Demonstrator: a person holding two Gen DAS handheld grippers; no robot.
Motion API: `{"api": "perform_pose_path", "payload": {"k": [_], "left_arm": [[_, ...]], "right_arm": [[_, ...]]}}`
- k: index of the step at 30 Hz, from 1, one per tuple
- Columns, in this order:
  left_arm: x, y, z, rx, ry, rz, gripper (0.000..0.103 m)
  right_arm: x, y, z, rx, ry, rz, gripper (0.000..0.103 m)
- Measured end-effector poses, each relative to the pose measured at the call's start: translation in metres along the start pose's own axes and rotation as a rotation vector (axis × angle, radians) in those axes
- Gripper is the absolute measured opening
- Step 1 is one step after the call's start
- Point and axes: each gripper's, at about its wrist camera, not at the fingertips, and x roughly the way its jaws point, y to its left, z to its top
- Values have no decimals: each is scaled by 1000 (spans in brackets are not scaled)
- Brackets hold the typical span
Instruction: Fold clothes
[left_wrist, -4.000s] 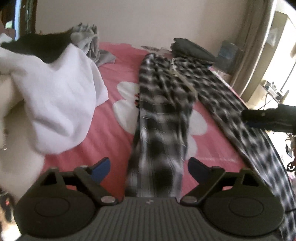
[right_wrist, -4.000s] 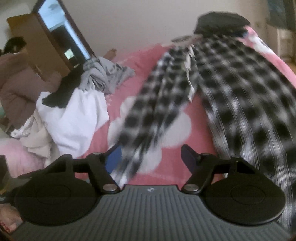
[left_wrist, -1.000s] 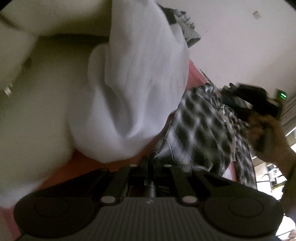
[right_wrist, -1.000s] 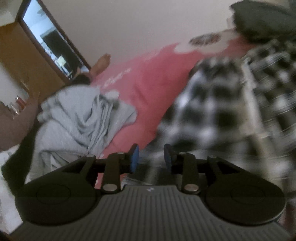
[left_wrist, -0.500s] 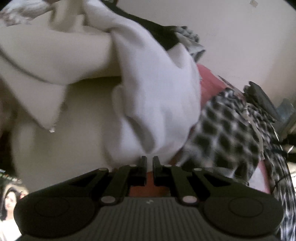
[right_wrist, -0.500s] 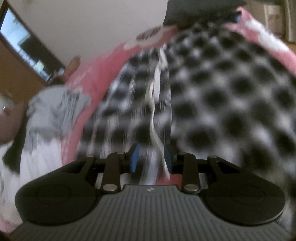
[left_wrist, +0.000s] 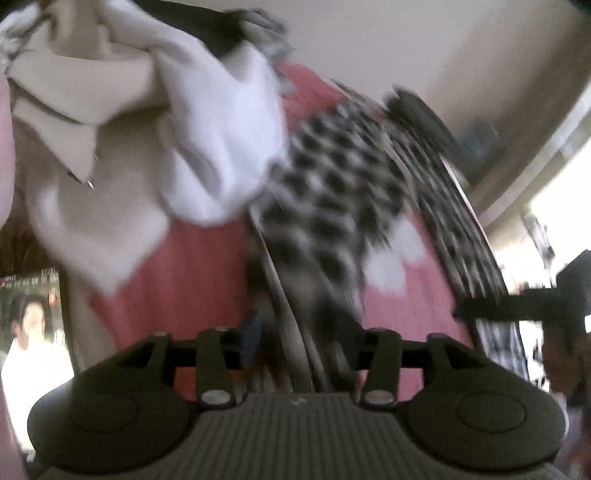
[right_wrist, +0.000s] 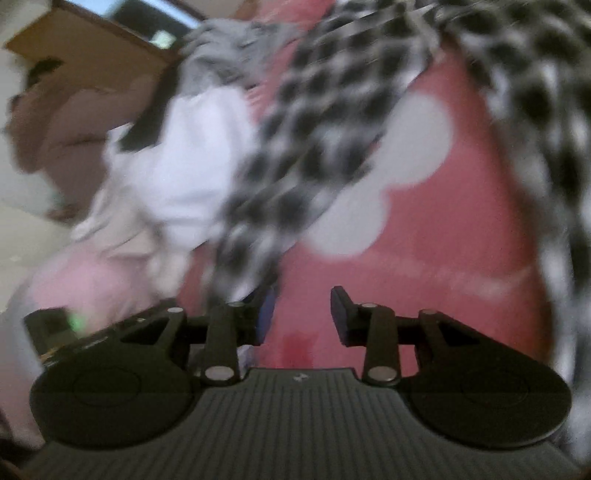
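Jaws on our left gripper (left_wrist: 301, 341) were opening around the checked trousers (left_wrist: 332, 192); our right gripper (right_wrist: 303, 314) was opening, nothing between.

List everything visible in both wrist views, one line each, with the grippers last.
checked garment: one, black and white, lying lengthwise on the bed, its near end between the left gripper's fingers.
white garment: one, white, on the pile at the left of the bed.
cream garment: one, off-white, on the same pile.
grey garment: one, grey, at the far end of the pile.
dark bundle: one, black, at the bed's far end.
bedspread: one, pink with white flower shapes.
left gripper: black with blue pads, jaws opening, checked cloth between them.
right gripper: black with blue pads, jaws opening, nothing between them.
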Motion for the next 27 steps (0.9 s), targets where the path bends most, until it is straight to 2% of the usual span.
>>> {"api": "perform_pose_path", "payload": {"k": [4, 6, 9, 12, 13, 14, 15, 16, 17, 18, 19, 22, 27], "left_arm": [[-5, -22, -37, 161, 64, 33, 68], [0, -34, -53, 242, 74, 55, 69], [14, -57, -75, 439, 44, 178, 69], [29, -77, -94, 657, 17, 354, 64], [33, -80, -99, 715, 14, 407, 60], [36, -80, -102, 733, 15, 427, 59], [38, -78, -102, 731, 20, 430, 53], [40, -77, -103, 729, 25, 433, 34], [39, -71, -98, 677, 32, 418, 22], [38, -65, -91, 600, 39, 394, 16], [35, -58, -84, 529, 45, 366, 13], [26, -37, -68, 344, 62, 275, 12], [20, -1, -53, 85, 92, 123, 13]], "right_arm": [[9, 11, -35, -27, 7, 52, 43], [15, 9, -49, 10, 5, 64, 44], [19, 3, -62, 76, -8, 88, 44], [17, 3, -73, 104, -15, 94, 44], [15, 4, -76, 100, -15, 92, 44], [14, 4, -79, 95, -16, 89, 44], [12, 5, -82, 91, -18, 85, 44], [10, 5, -84, 86, -21, 81, 44], [9, 7, -86, 71, -26, 67, 44], [8, 9, -88, 56, -32, 53, 44], [8, 11, -90, 33, -38, 33, 44], [13, 21, -96, -57, -53, 6, 44], [46, 47, -103, -293, -28, -17, 44]]}}
